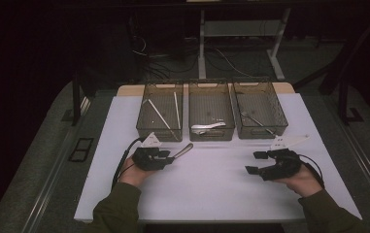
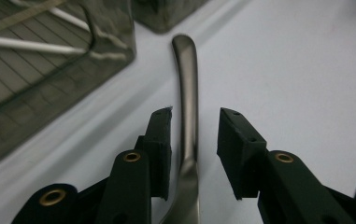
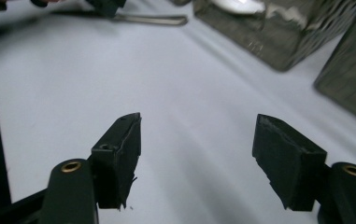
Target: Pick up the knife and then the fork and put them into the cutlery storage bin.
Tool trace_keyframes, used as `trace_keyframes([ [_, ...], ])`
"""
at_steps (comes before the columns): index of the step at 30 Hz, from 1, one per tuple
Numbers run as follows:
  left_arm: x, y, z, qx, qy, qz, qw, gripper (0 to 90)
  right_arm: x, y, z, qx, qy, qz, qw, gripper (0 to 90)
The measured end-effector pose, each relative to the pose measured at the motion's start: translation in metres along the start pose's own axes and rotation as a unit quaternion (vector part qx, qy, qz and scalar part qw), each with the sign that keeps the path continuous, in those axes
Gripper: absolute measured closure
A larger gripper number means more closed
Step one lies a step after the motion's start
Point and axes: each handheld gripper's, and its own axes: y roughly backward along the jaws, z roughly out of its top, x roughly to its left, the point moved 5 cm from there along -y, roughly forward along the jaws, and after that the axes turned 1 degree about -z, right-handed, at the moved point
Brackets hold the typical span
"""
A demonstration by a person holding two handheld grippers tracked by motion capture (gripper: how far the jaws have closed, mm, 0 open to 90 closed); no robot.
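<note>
Two grippers are over the white table [image 1: 211, 184], and your left gripper [image 2: 195, 140] has the work: a metal utensil handle [image 2: 188, 93] runs up between its jaws. The near pad seems to sit against the handle while the far pad stands a little off it, so this reads as a closing grip not yet seated; the gripper view is close and dim, so I cannot tell for sure whether the near pad touches. No earlier moment is claimed here.

Step in hand, as judged: pick up the utensil for sorting into one of the three mesh baskets [image 1: 211, 133] at the far side of the table. To do it well, centre the handle between the pads before you squeeze, keep the pads square to its flat sides, and close fully before lifting, since a smooth handle could swivel or slip.

Utensil: slim, dull grey metal, gently curved, rounded at the far end. It lies on the table just near of the left basket [image 2: 49, 70], its far end pointing towards the gap between left and middle baskets.

Your right gripper [image 3: 208, 154] is spread wide with nothing between its jaws, low over bare table at the right.
</note>
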Motion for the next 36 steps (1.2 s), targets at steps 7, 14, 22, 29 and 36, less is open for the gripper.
trace_keyframes([
  [7,0.001,-0.005,-0.003,0.017,-0.007,0.004,0.9998,73.0,0.013,0.001,-0.019,0.004,-0.001,0.013,0.9999,30.3],
  [14,0.004,-0.005,-0.003,0.021,-0.015,-0.003,0.9997,78.6,0.014,0.0,-0.021,0.008,-0.002,0.01,0.9999,30.2],
  [22,0.002,-0.004,-0.002,0.027,-0.018,-0.007,0.9995,79.2,0.013,0.001,-0.021,0.002,0.004,0.011,0.9999,29.9],
  [29,-0.008,-0.002,0.002,0.027,-0.026,-0.027,0.9989,79.2,0.015,0.003,-0.017,-0.007,0.014,0.012,0.9998,29.0],
  [36,-0.024,-0.001,0.008,0.028,-0.056,-0.055,0.9966,79.2,0.02,0.004,-0.01,-0.015,0.037,0.027,0.9988,25.9],
])
